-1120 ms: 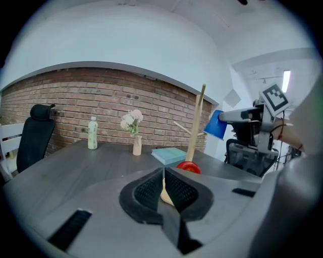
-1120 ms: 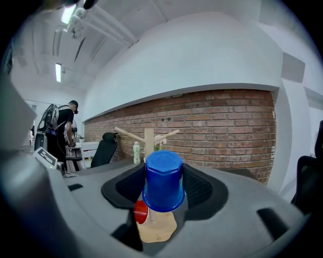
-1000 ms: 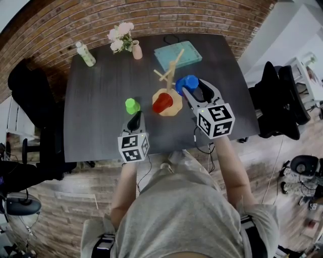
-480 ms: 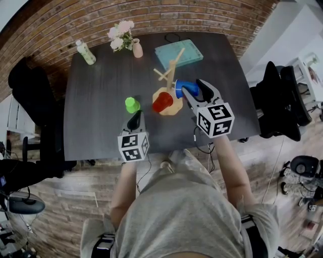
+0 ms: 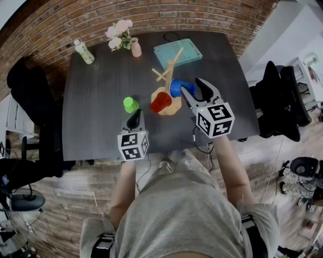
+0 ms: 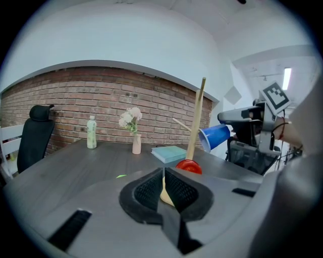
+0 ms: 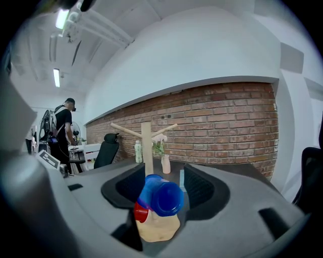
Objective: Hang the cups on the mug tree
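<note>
Dark worktop was seen below; right fingers were clamped on a blue cup, tree just beyond; left fingers were closed together.

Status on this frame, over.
Left gripper shut, empty. Right gripper shut on blue cup, mouth at mug tree. Red cup lies on tree base, close below.

You face a mug tree of pale bare wood, a blue cup, red cup and green cup of smooth plastic, a matt dark wood-grain table and a rough brick wall.
</note>
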Demonstrator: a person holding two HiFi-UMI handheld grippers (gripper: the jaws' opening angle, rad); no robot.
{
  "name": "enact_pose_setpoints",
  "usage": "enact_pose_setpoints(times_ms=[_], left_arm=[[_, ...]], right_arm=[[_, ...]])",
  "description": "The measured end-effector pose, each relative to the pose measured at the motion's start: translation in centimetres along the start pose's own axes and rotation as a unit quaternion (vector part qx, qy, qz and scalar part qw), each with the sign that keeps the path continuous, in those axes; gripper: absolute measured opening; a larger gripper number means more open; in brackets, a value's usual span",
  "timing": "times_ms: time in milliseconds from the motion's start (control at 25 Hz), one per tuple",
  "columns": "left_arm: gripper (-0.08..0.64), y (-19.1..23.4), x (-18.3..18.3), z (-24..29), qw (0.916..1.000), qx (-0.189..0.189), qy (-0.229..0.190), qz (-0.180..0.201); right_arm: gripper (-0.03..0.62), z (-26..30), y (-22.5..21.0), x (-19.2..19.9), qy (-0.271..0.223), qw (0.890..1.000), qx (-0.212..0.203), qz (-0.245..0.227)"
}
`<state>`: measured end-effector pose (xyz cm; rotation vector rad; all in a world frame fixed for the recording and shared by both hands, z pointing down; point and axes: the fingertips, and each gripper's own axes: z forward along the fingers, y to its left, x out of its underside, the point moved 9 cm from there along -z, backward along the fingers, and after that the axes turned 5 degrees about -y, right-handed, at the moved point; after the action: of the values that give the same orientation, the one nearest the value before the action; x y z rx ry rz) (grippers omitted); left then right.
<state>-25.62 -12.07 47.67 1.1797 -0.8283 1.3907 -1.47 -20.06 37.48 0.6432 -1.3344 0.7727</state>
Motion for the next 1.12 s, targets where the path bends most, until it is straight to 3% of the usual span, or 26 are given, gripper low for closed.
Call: enact_pose_setpoints(times_ms=[320, 880, 1000, 1120], left_arm=[[0.015, 0.4, -0.1, 1.0, 0.9999, -0.008, -0.004, 0.006], [0.023, 4.0, 2.1, 2.5, 0.9983, -0.047, 0.011, 0.031], [0.107, 4.9, 2.6, 3.1, 0.9978, -0.056, 0.018, 0.031], [0.123, 5.7, 3.1, 3.7, 0.9973, -0.062, 0.024, 0.031]], right_arm=[[0.229, -1.0, -0.6, 0.7, -0.008, 1.0, 0.015, 0.008], [0.241, -3.0, 0.1, 6.0, 0.024, 0.999, 0.024, 0.018], [0.241, -3.1, 0.4, 7.0, 0.028, 0.999, 0.025, 0.027], [0.241, -3.2, 0.8, 8.0, 0.037, 0.999, 0.024, 0.031]])
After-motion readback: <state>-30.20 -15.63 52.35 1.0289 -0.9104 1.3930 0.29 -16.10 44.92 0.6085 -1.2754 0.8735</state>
